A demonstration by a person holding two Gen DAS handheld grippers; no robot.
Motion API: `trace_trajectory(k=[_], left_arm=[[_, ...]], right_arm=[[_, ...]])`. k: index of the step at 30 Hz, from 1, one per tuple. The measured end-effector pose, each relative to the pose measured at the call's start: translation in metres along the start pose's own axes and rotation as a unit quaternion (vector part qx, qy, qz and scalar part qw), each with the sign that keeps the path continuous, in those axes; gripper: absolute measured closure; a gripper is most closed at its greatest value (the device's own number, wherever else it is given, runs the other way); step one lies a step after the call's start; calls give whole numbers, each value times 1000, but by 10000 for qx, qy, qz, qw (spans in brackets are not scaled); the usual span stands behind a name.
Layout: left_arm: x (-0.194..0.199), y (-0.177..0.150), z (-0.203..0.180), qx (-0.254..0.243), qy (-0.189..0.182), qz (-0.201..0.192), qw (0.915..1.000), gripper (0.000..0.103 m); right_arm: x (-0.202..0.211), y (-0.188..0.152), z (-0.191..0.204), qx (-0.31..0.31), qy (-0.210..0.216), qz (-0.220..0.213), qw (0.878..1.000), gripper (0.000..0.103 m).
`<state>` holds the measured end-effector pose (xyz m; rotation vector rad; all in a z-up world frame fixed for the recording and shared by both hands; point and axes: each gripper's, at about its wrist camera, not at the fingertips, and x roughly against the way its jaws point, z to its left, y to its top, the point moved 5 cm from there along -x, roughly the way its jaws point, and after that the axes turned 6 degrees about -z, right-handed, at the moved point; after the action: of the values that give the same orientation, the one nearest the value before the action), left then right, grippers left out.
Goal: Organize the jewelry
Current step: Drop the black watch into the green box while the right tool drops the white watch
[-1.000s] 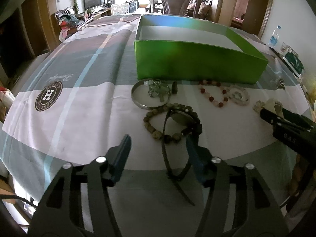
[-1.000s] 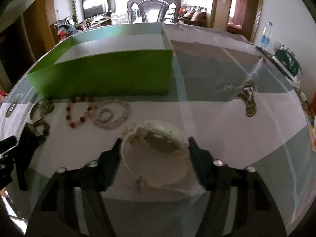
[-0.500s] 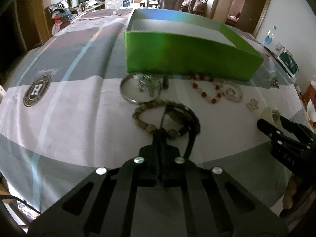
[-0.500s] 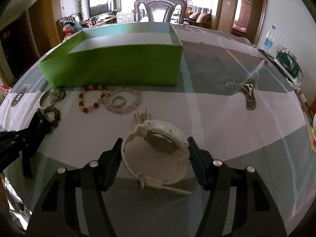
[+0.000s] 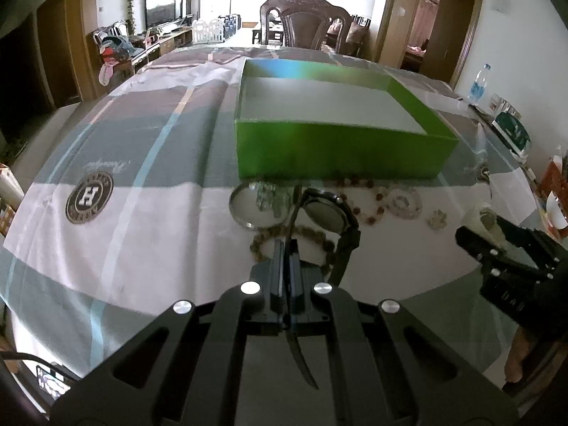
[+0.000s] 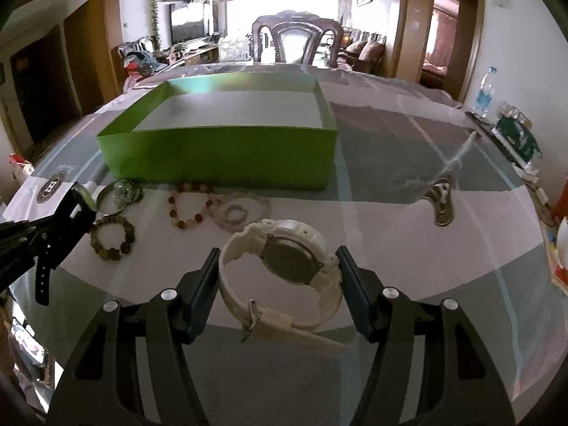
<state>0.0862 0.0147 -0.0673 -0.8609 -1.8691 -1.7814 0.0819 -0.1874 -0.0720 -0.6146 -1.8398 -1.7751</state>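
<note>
The left gripper (image 5: 287, 248) is pressed together on the strap of a black watch (image 5: 328, 211), lifted off the table (image 5: 149, 213) above a brown bead bracelet (image 6: 113, 236). The right gripper (image 6: 277, 266) pinches a white watch (image 6: 284, 259) across its band, held above the cloth. A green box (image 6: 220, 156) sits toward the far edge, with a bangle (image 5: 241, 209), red beads (image 6: 188, 206) and clear beads (image 6: 238, 209) along its near wall.

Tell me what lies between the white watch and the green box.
In the right wrist view: a clear bead bracelet and a red bead bracelet lie between white watch and green box.
</note>
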Motion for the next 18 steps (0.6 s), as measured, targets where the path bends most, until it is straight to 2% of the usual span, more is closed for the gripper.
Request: trace_trajectory(k=[6, 10, 13, 18], left_arm=[[9, 51, -3, -37, -45, -465, 9989, 99], [-13, 99, -4, 37, -49, -609, 9981, 98], [-44, 123, -4, 30, 137, -519, 9986, 96], [-89, 136, 5, 175, 206, -199, 9994, 95]], right_arm=[[10, 52, 3, -66, 136, -528, 9985, 39], [-5, 101, 3, -154, 263, -793, 9964, 39], [-39, 125, 3, -161, 219, -656, 9975, 39], [-98, 130, 0, -177, 45, -106, 9998, 39]])
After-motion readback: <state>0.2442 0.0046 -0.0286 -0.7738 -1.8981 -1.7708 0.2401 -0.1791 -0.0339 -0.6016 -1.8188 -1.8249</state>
